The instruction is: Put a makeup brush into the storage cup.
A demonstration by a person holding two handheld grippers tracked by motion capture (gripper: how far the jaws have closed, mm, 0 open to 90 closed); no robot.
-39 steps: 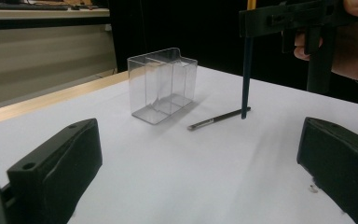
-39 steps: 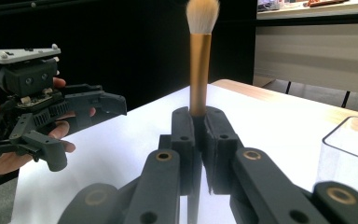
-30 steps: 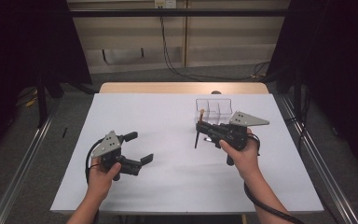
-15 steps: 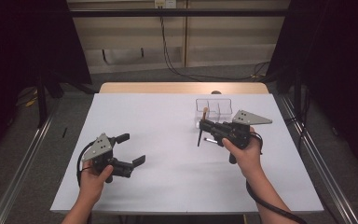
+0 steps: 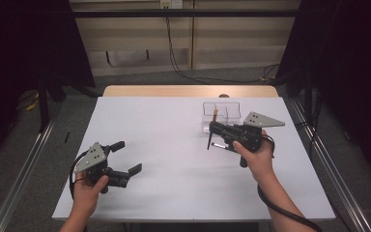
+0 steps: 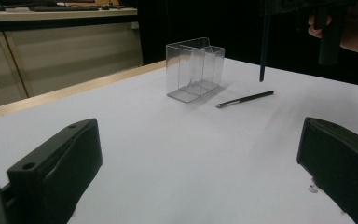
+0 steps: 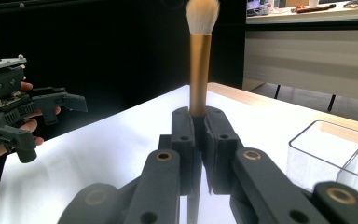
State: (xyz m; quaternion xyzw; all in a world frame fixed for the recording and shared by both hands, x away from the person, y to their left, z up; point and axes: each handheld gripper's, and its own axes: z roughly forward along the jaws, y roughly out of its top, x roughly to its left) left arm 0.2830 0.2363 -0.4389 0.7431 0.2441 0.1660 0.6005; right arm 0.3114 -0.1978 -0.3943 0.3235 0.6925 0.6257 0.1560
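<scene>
Jaws of the right gripper point(image 7: 195, 140) clamp the makeup brush point(image 7: 199, 56) upright; lower it straight into the clear organizer point(image 5: 221, 116) at one o'clock. Left gripper point(image 5: 125, 159) gapes, idle.

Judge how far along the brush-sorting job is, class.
Done: nothing; the clear organizer holds no brush. In hand: the right gripper clamps a gold-handled makeup brush upright. Left: the thin black brush lies on the table; the left gripper is open.

Wide bare table point(image 5: 174, 125) between grippers, obstacles at right — clear box point(image 5: 221, 115), small brush point(image 5: 218, 144)
</scene>
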